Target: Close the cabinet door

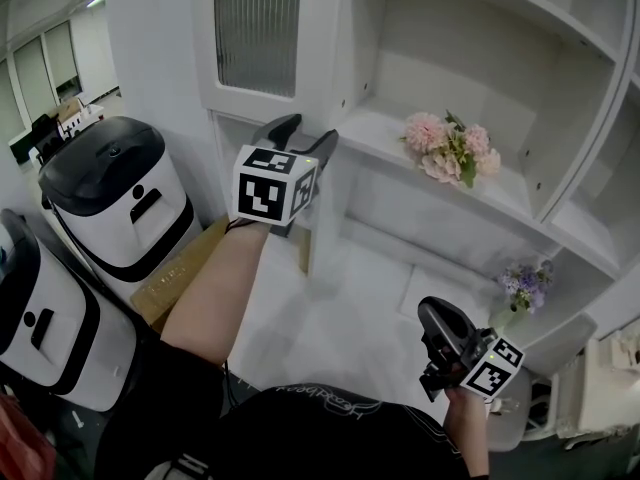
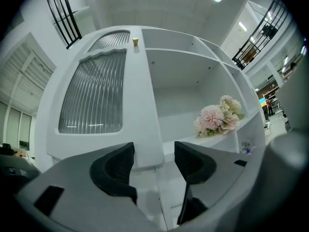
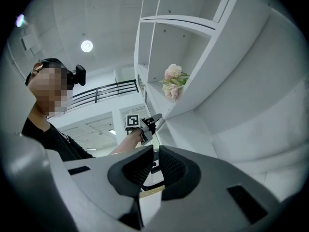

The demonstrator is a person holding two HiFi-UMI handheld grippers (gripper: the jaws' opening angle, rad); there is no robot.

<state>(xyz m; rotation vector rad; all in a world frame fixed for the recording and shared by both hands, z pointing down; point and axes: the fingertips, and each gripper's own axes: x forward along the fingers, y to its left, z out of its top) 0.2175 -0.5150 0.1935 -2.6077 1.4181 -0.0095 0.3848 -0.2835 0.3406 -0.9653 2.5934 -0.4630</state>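
Observation:
The white cabinet door [image 1: 258, 38] with a ribbed glass pane [image 2: 94, 93] stands swung out from the white shelving unit [image 1: 520, 88]. My left gripper [image 1: 310, 130] is level at the door's lower free corner. Its jaws are open, and in the left gripper view [image 2: 153, 161] the door's bottom corner [image 2: 145, 151] shows between them without the pads pressing on it. My right gripper [image 1: 432, 313] hangs low at the right, away from the door. Its pads [image 3: 156, 161] sit close together with nothing between them.
Pink flowers [image 1: 452, 148] lie on the open shelf behind the door, and small purple flowers [image 1: 525, 283] stand on a lower shelf at the right. Two white and black machines [image 1: 115, 203] and a cardboard box [image 1: 185, 268] stand at the left.

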